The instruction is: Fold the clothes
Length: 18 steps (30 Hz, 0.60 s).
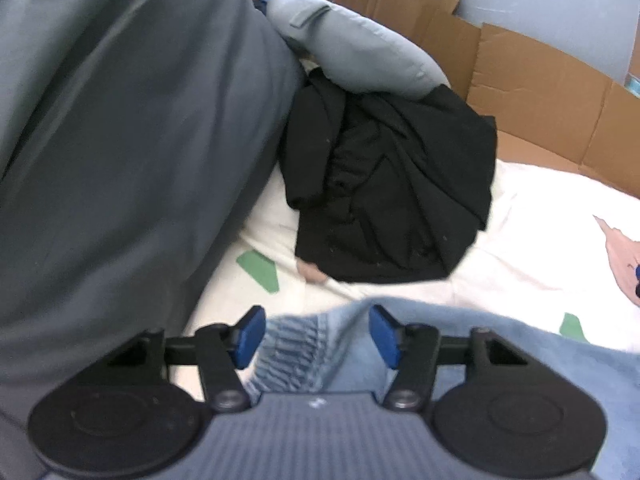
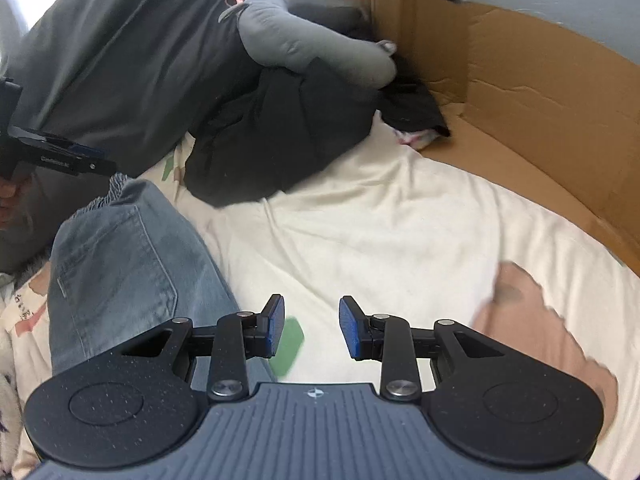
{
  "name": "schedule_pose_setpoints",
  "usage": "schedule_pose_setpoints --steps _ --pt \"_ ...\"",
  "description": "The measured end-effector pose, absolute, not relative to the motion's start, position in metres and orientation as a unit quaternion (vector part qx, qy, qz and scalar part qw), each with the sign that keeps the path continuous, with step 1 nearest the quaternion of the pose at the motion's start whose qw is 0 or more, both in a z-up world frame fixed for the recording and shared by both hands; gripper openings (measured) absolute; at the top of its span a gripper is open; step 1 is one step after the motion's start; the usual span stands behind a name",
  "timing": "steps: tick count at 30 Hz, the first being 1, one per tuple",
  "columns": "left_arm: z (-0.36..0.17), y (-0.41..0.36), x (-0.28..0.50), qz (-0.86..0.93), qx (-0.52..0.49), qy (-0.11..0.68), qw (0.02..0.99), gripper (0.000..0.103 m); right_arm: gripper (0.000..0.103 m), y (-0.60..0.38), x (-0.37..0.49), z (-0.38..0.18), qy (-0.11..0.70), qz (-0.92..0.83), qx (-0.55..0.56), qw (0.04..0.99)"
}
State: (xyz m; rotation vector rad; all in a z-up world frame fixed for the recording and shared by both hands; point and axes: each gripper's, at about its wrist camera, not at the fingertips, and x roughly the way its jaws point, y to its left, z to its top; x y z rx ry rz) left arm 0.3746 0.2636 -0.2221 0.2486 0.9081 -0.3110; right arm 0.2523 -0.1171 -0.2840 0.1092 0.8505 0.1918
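Denim jeans lie on the sheet directly under the left gripper, waistband between its open, unpressing jaws. From the right wrist, the right gripper gapes empty over sheet; jeans stretch leftward, nearer the left gripper.

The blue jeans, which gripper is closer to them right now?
Left. The left gripper hovers open right over the blue jeans waistband; the right gripper is open beside them, over the sheet.
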Motion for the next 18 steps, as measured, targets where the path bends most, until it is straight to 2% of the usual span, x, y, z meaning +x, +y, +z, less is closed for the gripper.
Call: schedule_pose_setpoints --steps 6,8,13,18 --pt "-0.240 0.264 0.352 -0.134 0.109 0.450 0.876 0.047 0.032 -0.095 0.217 -0.311 0.431 0.107 0.042 0.895" --pt "-0.245 0.264 0.348 -0.132 0.119 0.458 0.871 0.041 0.025 -0.090 0.205 -0.317 0.434 0.101 0.051 0.894" --pt "-0.249 0.266 0.341 -0.125 0.134 0.463 0.867 0.040 0.023 -0.081 0.180 -0.325 0.425 0.105 0.063 0.897" --pt "-0.256 0.268 0.345 -0.120 0.141 0.480 0.858 0.040 0.023 -0.077 0.179 -0.348 0.468 0.076 0.072 0.878"
